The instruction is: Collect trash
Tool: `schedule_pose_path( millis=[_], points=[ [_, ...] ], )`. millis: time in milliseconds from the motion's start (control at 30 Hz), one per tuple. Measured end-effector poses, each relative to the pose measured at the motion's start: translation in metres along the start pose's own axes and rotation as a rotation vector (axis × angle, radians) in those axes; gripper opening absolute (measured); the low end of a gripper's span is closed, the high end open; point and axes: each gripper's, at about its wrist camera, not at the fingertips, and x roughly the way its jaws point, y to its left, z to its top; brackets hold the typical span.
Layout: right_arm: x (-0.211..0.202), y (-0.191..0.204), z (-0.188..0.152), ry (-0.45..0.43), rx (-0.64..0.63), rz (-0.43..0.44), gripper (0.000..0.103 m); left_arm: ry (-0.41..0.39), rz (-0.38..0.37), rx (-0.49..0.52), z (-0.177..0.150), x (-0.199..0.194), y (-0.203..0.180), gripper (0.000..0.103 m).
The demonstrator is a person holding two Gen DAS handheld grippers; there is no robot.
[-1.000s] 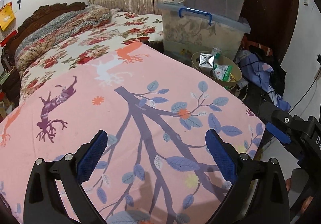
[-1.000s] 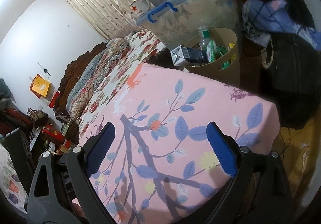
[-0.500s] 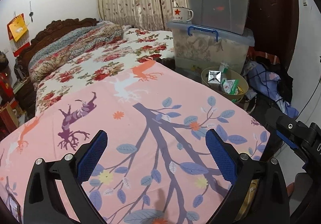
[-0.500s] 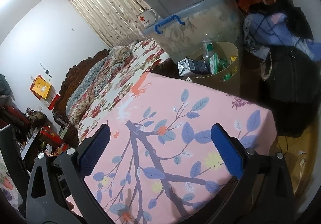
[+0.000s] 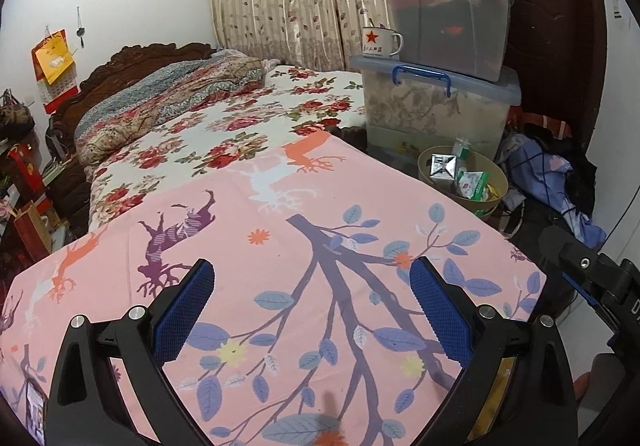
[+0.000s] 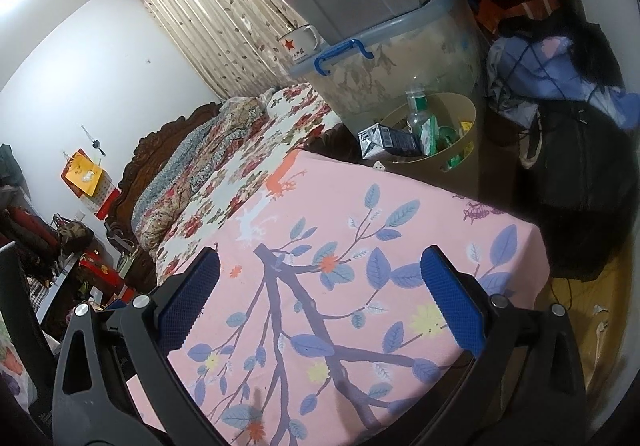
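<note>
Trash: a carton, a plastic bottle and green-and-white packets sat piled in the tan bin on the floor, past the far corner of the pink cloth.
Carton: it lay tilted across the bin's near rim, partly overhanging it in the right wrist view.
Bin's neighbours: stacked clear storage boxes stood just behind it, a star-marked enamel mug on the lower lid, a heap of clothes to one side.
Pink cloth: the leaf-and-deer printed surface showed no litter anywhere in either view.
Left gripper: its blue-padded fingers stood wide apart with nothing between them, hanging over the near part of the cloth.
Right gripper: its fingers had just spread a little further over the past second, to their widest, and gripped nothing.
What changed: both views had pulled up and back from a second before, so more of the bed, curtain and boxes came into frame and the bin appeared smaller.
Meaning for the task: with both grippers empty, the cloth bare and the rubbish in the bin, the collecting looked finished, or nearly so.
Possible loose end: the carton perched on the rim might tip out if knocked.
</note>
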Motion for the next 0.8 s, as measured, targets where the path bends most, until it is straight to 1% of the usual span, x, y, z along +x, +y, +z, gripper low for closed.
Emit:
schedule_pose_path(
  millis=[367, 500, 700, 800],
  points=[
    [-0.004, 0.005, -0.001, -0.008, -0.013, 0.011, 0.099, -0.008, 0.017, 0.004, -0.001, -0.005, 0.0, 0.094],
    [-0.002, 0.003, -0.003, 0.002, -0.007, 0.011, 0.099, -0.018, 0.021, 0.006, -0.001, -0.009, 0.0, 0.094],
    [-0.002, 0.003, -0.004, 0.007, -0.003, 0.016, 0.099, -0.04, 0.026, 0.002, -0.002, -0.016, 0.001, 0.094],
    [-0.003, 0.005, -0.005, 0.0, -0.009, 0.018, 0.099, -0.065, 0.035, -0.001, -0.002, -0.021, 0.002, 0.094]
  ],
)
